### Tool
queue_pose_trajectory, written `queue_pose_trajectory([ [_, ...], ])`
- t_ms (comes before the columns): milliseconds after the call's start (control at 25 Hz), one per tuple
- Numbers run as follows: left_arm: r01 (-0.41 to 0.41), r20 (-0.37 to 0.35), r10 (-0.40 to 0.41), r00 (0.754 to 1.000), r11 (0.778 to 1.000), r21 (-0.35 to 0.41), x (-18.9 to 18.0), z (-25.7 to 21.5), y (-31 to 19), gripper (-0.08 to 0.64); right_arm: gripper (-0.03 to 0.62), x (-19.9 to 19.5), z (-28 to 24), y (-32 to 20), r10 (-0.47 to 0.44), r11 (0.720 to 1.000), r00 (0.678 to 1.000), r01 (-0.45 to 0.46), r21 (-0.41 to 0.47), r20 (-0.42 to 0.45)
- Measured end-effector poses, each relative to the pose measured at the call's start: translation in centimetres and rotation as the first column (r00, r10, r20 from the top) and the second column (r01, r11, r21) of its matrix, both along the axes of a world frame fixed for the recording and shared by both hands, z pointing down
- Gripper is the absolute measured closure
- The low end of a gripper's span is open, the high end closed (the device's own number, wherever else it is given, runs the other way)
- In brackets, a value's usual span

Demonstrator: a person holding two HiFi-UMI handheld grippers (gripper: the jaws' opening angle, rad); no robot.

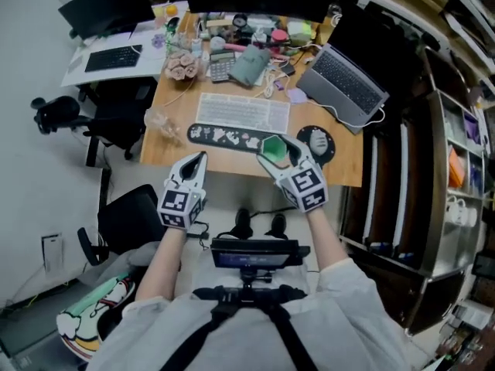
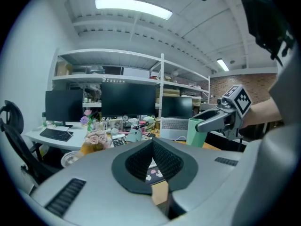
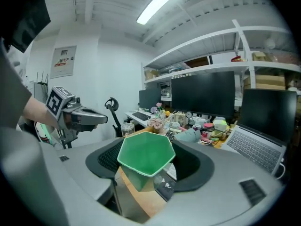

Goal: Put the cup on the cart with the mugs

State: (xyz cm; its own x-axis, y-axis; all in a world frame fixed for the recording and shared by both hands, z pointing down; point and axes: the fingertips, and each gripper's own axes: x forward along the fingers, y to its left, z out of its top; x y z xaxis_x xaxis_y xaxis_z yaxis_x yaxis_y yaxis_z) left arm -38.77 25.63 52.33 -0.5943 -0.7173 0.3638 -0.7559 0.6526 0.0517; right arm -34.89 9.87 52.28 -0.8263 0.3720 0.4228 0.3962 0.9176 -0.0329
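Far left first: hovering off the near edge of the desk (image 1: 340,168) with the left gripper (image 1: 198,161), jaws pressed together, nothing between them. Idle, by the look of it.

Moving right: pinching the green cup (image 3: 145,155) between the pads of the right gripper (image 1: 282,151), open mouth tipped up, lifted clear of the desktop just near the mouse pad (image 1: 317,141).

So, pick-up done as far as can be judged; carry and set-down both to come.

Further right, well apart from the cup: the cart (image 1: 439,242), with white mugs (image 1: 462,212) on one shelf. Calls for a swing to the right and a placing beside those mugs.

Hard to read: cart sliced off by the right edge of the head view and absent from both gripper views. Mugs small, count unclear. Free room next to them impossible to judge. Cup's base tucked away behind the jaws.
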Motion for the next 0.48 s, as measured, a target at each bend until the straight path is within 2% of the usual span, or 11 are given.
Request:
queue_pose_trajectory([
  [120,-0.135,0.009,0.134,0.991,0.991,0.016,0.4,-0.7,-4.0,0.555,0.267,2.4,-0.5,-2.8,0.125,0.992,0.992,-0.125,-0.014,-0.01],
  [240,-0.264,0.026,0.264,0.964,0.964,0.028,1.5,-1.3,-8.5,0.555,0.267,5.5,-1.0,-6.0,0.244,0.969,0.97,-0.244,-0.024,-0.016],
  [360,-0.39,0.027,0.389,0.921,0.92,0.041,3.6,-1.5,-13.4,0.555,0.267,9.6,-1.3,-10.0,0.375,0.927,0.927,-0.375,-0.011,-0.007],
  [480,-0.509,0.033,0.508,0.861,0.859,0.056,6.5,-1.9,-18.2,0.555,0.267,14.9,-1.6,-13.9,0.513,0.858,0.858,-0.513,0.001,-0.013],
])
